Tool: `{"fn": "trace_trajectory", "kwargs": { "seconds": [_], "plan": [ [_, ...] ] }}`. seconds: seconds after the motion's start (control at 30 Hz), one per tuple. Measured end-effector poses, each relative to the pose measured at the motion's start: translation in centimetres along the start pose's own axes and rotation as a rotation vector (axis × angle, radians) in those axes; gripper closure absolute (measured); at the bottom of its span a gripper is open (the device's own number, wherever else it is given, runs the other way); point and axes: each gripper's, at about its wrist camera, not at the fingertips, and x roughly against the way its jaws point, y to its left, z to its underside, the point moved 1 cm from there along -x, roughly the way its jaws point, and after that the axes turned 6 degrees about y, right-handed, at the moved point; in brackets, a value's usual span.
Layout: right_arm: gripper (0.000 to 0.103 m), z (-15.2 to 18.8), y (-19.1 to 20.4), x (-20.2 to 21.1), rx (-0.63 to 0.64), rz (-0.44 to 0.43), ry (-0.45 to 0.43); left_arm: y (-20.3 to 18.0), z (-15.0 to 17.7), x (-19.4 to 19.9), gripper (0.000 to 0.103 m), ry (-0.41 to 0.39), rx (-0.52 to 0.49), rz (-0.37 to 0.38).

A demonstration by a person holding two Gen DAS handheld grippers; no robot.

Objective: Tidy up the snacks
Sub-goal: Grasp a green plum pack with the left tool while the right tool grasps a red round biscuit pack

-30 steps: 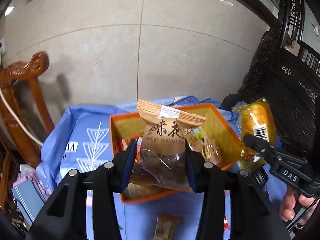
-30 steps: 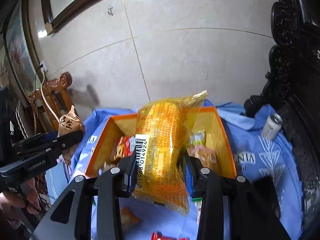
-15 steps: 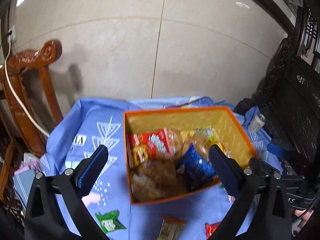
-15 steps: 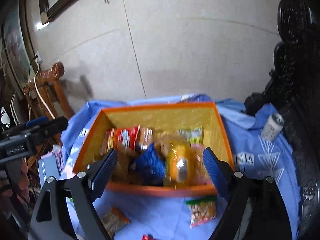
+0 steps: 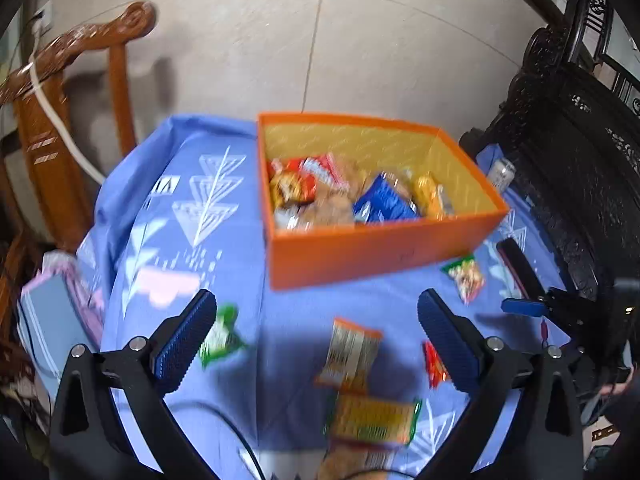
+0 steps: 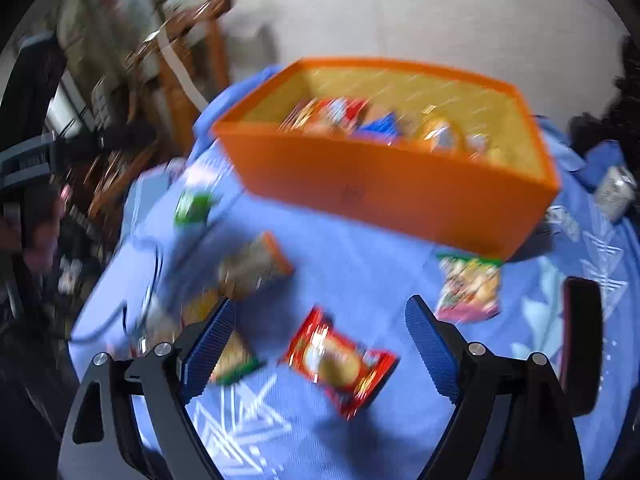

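An orange box [image 5: 376, 252] [image 6: 384, 184] on the blue tablecloth holds several snack packs. My left gripper [image 5: 316, 332] is open and empty, low over the cloth in front of the box, above an orange-edged pack [image 5: 352, 350] and a yellow-green pack [image 5: 374, 418]. A small green pack [image 5: 220, 336] lies by its left finger. My right gripper [image 6: 320, 340] is open and empty, hovering over a red pack [image 6: 340, 360]. A pink-green pack [image 6: 470, 288] and an orange-edged pack [image 6: 256, 264] lie near it.
A wooden chair [image 5: 72, 92] stands left of the table. Dark carved furniture [image 5: 580, 140] stands at the right. A small can [image 5: 502, 174] [image 6: 614, 192] sits right of the box. A dark phone-like object [image 6: 582, 344] lies at the right on the cloth.
Both grippers let go of their packs over the box and opened wide. Both then pulled back and down toward the loose packs on the cloth in front of the box.
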Motion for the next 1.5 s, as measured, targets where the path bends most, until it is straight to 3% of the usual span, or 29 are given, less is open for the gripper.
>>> {"fn": "trace_trajectory", "kwargs": {
  "seconds": [0.23,0.43,0.53,0.6,0.63,0.9,1.17,1.37,1.4,1.5],
  "plan": [
    [0.018,1.7,0.5,-4.8,0.221,0.003,0.156,0.7,6.6,0.3,0.004,0.062,0.063,-0.049],
    [0.031,1.7,0.3,-7.6,0.348,0.001,0.233,1.5,9.9,1.3,0.004,0.096,0.113,-0.115],
    [0.040,1.5,0.5,-7.8,0.376,0.016,0.220,1.9,10.8,1.9,0.004,0.097,0.125,-0.148],
    [0.058,1.3,0.3,-7.6,0.356,0.022,0.210,2.1,11.3,2.1,0.004,0.102,0.137,-0.157],
    [0.060,1.2,0.0,-7.5,0.326,0.020,0.208,2.1,11.4,2.0,0.004,0.105,0.140,-0.159],
    [0.060,2.7,-1.5,-5.1,0.035,0.041,0.110,3.7,9.9,-0.3,0.004,0.110,0.133,-0.178],
    [0.060,3.7,0.4,-1.6,-0.112,0.057,0.003,8.0,5.1,-6.8,0.004,0.153,0.253,-0.203],
    [0.059,3.4,1.5,-0.3,-0.204,0.058,-0.051,8.6,3.0,-10.9,0.004,0.168,0.242,-0.221],
    [0.059,3.3,1.4,-0.1,-0.214,0.057,-0.055,8.8,2.8,-11.7,0.006,0.175,0.242,-0.224],
    [0.059,3.0,1.6,-0.2,-0.236,0.054,-0.057,9.2,3.1,-13.1,0.028,0.198,0.253,-0.206]
  ]
}}
